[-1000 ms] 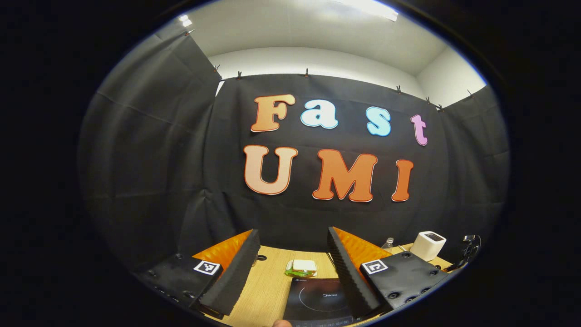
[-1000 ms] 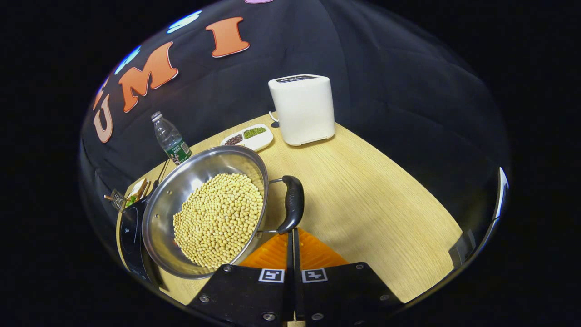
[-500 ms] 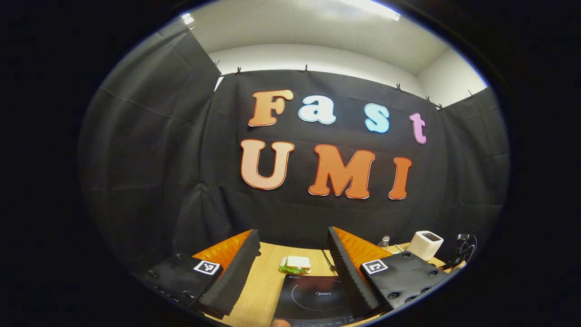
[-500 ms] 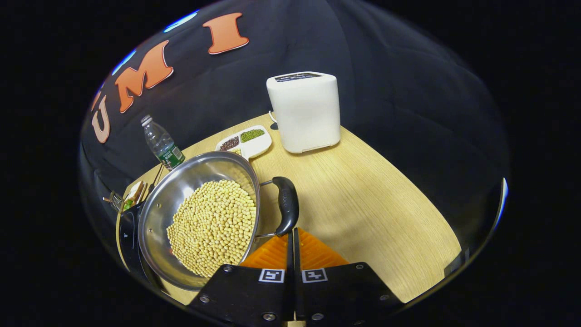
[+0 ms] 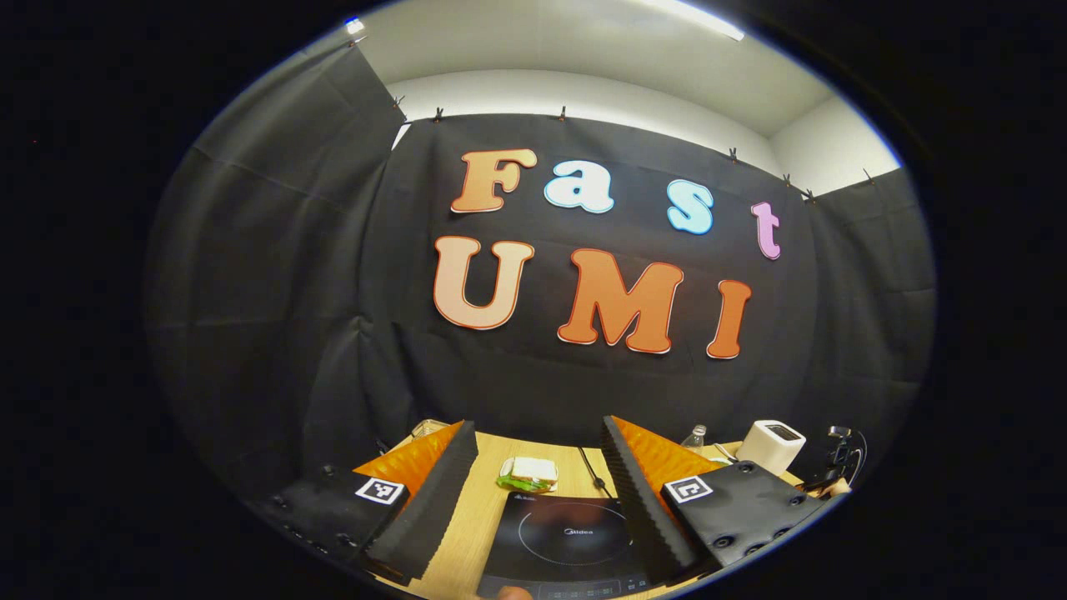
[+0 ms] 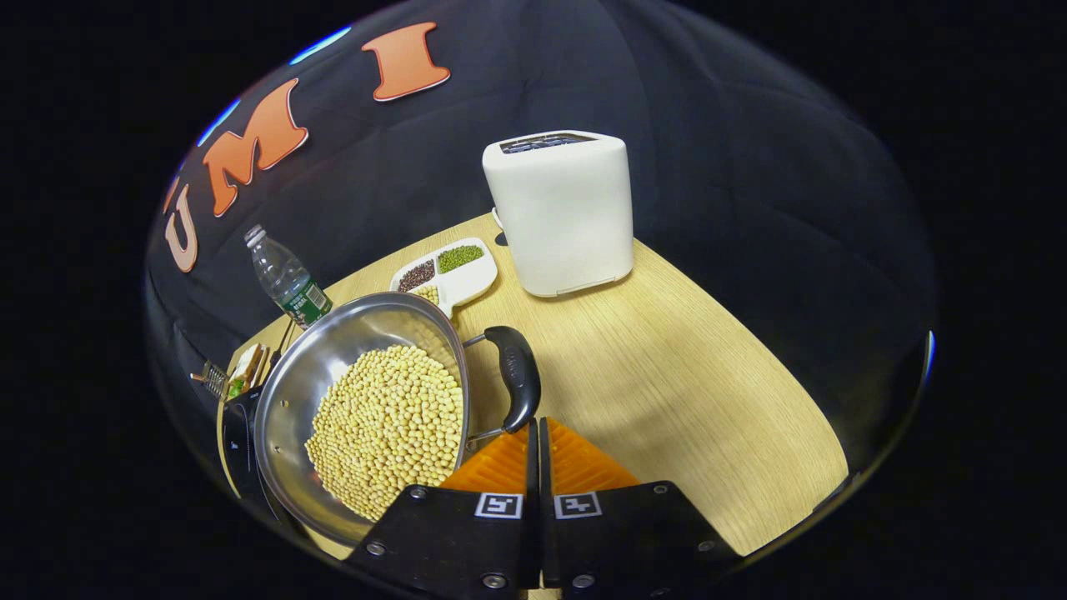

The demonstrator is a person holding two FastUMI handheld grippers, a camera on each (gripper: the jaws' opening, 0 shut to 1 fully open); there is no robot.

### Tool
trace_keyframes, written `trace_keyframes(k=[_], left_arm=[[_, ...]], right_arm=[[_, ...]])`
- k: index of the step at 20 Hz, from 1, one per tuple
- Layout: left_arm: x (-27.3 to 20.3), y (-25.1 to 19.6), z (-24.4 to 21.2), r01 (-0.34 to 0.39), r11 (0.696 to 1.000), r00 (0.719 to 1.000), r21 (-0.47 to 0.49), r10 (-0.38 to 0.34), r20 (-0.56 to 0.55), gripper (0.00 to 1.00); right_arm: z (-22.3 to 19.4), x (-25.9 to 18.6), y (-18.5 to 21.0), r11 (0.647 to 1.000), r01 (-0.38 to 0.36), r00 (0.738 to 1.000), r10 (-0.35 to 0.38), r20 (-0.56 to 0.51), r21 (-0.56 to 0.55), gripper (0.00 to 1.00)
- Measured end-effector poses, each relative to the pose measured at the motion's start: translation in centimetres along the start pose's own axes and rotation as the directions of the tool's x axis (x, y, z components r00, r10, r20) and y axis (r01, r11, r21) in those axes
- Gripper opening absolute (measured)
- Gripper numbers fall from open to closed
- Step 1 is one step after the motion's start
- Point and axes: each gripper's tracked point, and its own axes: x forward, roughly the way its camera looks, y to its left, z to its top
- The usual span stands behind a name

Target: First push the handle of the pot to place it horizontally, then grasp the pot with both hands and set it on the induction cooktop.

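In the right gripper view, a steel pot (image 6: 292,400) filled with soybeans (image 6: 388,425) stands on the wooden table. Its black side handle (image 6: 515,379) points toward me. My right gripper (image 6: 533,427) is shut with nothing in it, and its tips are right at the handle's near end. The pot's far side hides part of the black induction cooktop (image 6: 236,442). In the left gripper view, my left gripper (image 5: 538,429) is open and holds nothing, with the cooktop (image 5: 567,537) lying between and below its fingers.
A white toaster (image 6: 563,212), a divided dish of beans (image 6: 446,271) and a water bottle (image 6: 283,275) stand behind the pot. A sandwich (image 5: 527,473) and a thin dark cable (image 5: 593,475) lie beyond the cooktop. Bare table (image 6: 683,383) stretches to the right of the handle.
The right gripper stayed shut at the handle's end while pot and handle slid slightly left in its view. In the left view, more of the cooktop has come into sight.
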Motion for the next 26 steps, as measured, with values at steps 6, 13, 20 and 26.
trace_keyframes(k=[6, 13, 20, 26], left_arm=[[1.1, -3.8, -2.4, 0.086, 0.995, 0.996, -0.059, -0.087, -0.021, 0.97], [5.1, -12.2, -8.9, 0.166, 0.985, 0.983, -0.051, -0.169, -0.073, 0.98], [10.2, -22.7, -22.1, 0.244, 0.969, 0.926, -0.048, -0.247, -0.284, 0.98], [14.1, -26.6, -31.1, 0.257, 0.965, 0.872, -0.044, -0.251, -0.42, 0.99]], right_arm=[[1.7, -5.2, -1.5, 1.0, 0.01, 0.994, -0.012, 0.105, 0.018, 0.0], [3.7, -10.6, -1.9, 0.994, -0.075, 0.97, 0.053, 0.238, 0.085, 0.0], [5.8, -10.0, -0.1, 0.99, -0.139, 0.942, 0.122, 0.312, 0.032, 0.25], [6.4, -5.2, 1.6, 0.993, -0.108, 0.948, 0.117, 0.294, -0.046, 0.77]])
